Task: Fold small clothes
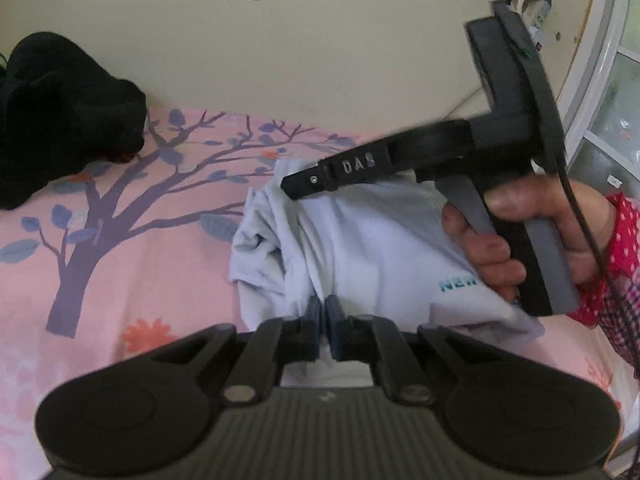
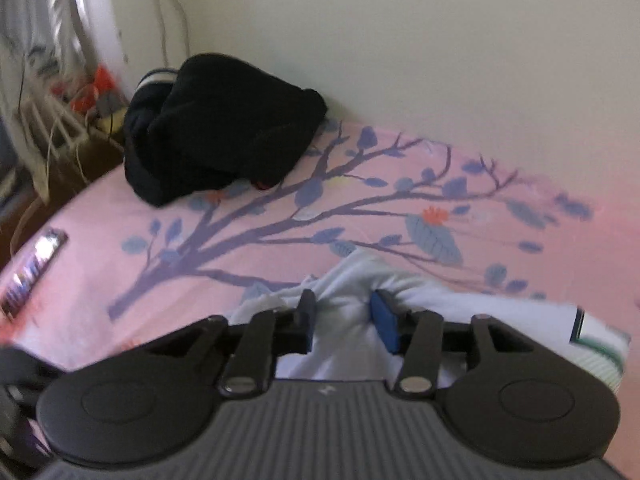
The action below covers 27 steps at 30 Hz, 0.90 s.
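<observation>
A small white garment (image 1: 360,240) with teal lettering lies bunched on the pink bed sheet (image 1: 140,272). My left gripper (image 1: 325,312) is shut on a fold of the garment at its near edge. My right gripper (image 2: 344,316) is open, its blue pads on either side of a raised bunch of the same garment (image 2: 344,336). In the left wrist view the right gripper (image 1: 292,188) reaches over the garment's far side, held by a hand.
A black pile of clothes (image 1: 60,120) lies at the back left by the cream wall; it also shows in the right wrist view (image 2: 220,128). The pink sheet has a purple tree print. A window frame (image 1: 600,80) is at right. Clutter and cables (image 2: 60,120) lie beside the bed.
</observation>
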{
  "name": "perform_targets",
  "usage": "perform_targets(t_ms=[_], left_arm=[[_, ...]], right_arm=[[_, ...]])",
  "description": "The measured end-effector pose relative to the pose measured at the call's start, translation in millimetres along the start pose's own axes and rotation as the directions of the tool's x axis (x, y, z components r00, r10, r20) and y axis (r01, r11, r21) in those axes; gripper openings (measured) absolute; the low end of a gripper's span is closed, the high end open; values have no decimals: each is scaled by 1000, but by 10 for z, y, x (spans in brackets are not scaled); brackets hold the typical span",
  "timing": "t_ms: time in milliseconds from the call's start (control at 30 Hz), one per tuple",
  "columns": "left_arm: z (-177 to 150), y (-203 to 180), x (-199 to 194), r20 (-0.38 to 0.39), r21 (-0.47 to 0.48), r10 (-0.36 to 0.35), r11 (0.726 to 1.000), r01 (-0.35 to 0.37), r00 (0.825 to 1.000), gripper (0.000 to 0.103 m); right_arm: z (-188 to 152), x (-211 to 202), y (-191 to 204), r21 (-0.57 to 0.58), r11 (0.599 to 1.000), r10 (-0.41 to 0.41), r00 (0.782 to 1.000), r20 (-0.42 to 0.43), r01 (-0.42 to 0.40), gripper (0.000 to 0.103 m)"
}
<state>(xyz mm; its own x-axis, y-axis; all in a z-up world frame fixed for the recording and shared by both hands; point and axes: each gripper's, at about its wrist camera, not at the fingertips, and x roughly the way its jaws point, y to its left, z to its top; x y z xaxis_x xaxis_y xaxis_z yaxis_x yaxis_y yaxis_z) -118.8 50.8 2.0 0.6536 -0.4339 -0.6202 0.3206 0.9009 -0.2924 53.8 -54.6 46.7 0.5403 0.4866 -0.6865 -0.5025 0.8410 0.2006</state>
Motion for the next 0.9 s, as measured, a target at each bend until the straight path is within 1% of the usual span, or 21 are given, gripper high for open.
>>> perform_targets(t_ms=[67,100,133,200,233,267,300,333,367,400,467,533,633,667,700,733,767,800,833,900], left_arm=[[47,24,-3,-23,-23,-6,1000,6,1000,9],[80,51,-36,-18,-35,-7,999,7,1000,9],[116,66,-72,-4,-44,-1,999,1,1000,10],[201,112,-153,26,-58,42,998,-40,999,27],[252,135,-162,34,-66,61,996,-59,998,46],[291,158,-169,42,-73,71,995,-68,997,59],[329,175,-158,47,-73,72,995,-68,996,64],[366,185,-124,43,-71,69,995,-66,997,79],[392,188,-79,35,-72,66,995,-64,997,97],[406,194,-29,27,-73,57,996,-55,998,102],[433,212,111,7,-76,27,997,-26,1000,103],[458,273,269,-34,-109,-11,994,8,999,103],[465,442,499,-84,-199,-113,975,94,990,103],[459,452,522,-58,-197,-128,974,114,990,103],[453,452,547,-54,-192,-146,972,134,988,103],[439,435,558,-45,-180,-159,972,149,986,103],[414,414,563,-34,-163,-171,973,164,985,103],[383,387,567,-23,-139,-176,975,171,984,103],[350,351,564,-13,-109,-169,980,166,986,103],[315,284,551,-13,-69,-156,986,155,988,103]], right_arm=[[-82,-130,-105,24,999,24,999,39,-24,49],[-112,-247,-172,51,997,51,996,69,-55,56],[-139,-368,-223,77,994,72,991,108,-81,57],[-280,-750,-334,112,985,102,968,229,-130,58],[-375,-938,-400,129,981,101,955,280,-141,61],[-492,-1118,-482,157,977,89,942,322,-146,62],[-637,-1268,-582,198,969,69,934,351,-146,63],[-771,-1355,-672,239,960,50,931,362,-145,65],[-929,-1421,-773,288,946,32,932,362,-145,66],[-1109,-1456,-880,344,927,19,937,349,-147,67],[-1350,-1448,-1016,415,897,15,948,318,-153,67],[-1529,-1389,-1115,472,868,14,958,288,-154,67],[-1643,-1243,-1184,527,825,55,957,285,-204,67],[-1650,-1190,-1185,535,816,70,956,284,-219,67],[-1646,-1130,-1155,533,814,79,953,293,-231,67],[-1629,-1084,-1088,513,826,79,949,305,-234,67],[-1588,-1048,-1002,489,846,68,953,296,-213,68],[-1529,-1014,-909,457,872,47,958,283,-178,72],[-1505,-984,-836,428,891,30,961,276,-151,76],[-1473,-964,-700,370,923,4,966,257,-102,80]])
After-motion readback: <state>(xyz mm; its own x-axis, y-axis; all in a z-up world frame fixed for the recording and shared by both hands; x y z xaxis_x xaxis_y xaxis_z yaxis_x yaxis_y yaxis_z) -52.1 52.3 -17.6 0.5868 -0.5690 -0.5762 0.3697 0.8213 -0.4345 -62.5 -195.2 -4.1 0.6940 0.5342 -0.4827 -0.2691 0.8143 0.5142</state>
